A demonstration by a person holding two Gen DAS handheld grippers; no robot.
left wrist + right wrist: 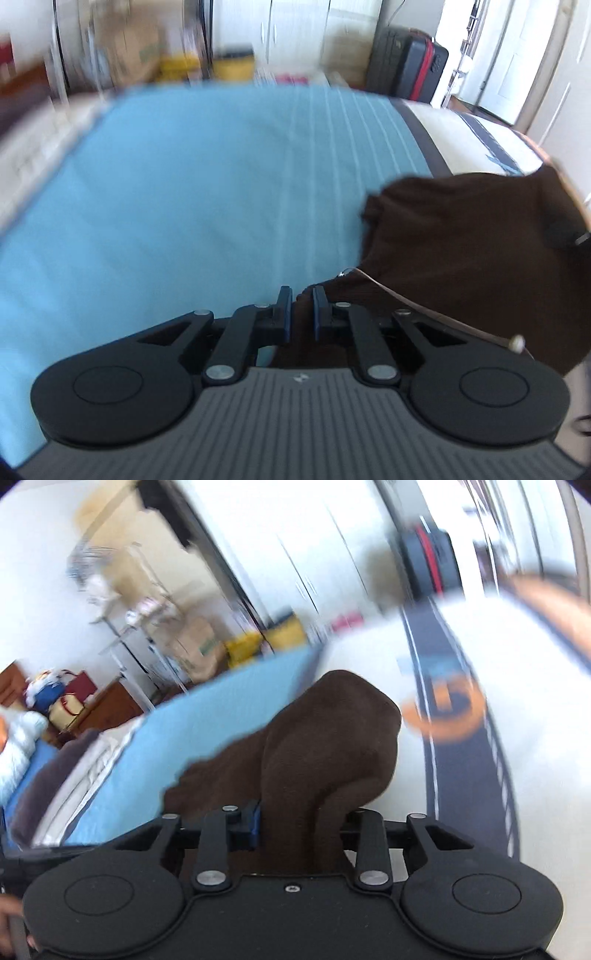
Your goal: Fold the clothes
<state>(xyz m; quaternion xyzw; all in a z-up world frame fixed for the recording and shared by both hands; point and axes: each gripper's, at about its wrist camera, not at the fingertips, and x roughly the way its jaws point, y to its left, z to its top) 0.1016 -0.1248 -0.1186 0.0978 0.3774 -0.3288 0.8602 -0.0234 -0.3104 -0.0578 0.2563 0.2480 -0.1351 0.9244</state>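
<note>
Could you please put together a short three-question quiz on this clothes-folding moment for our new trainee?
1. True or false: the left gripper has dark brown fabric between its fingers.
2. Which colour is the sheet spread under the brown garment? A) blue B) green C) red
3. Fill in: the right gripper is shut on a bunched fold of the ____ garment.

Key:
1. True; an edge of the cloth runs between the two blue pads.
2. A; the sheet is light blue with pale stripes.
3. Brown; the cloth bulges up between the fingers and hides the right-hand one.
</note>
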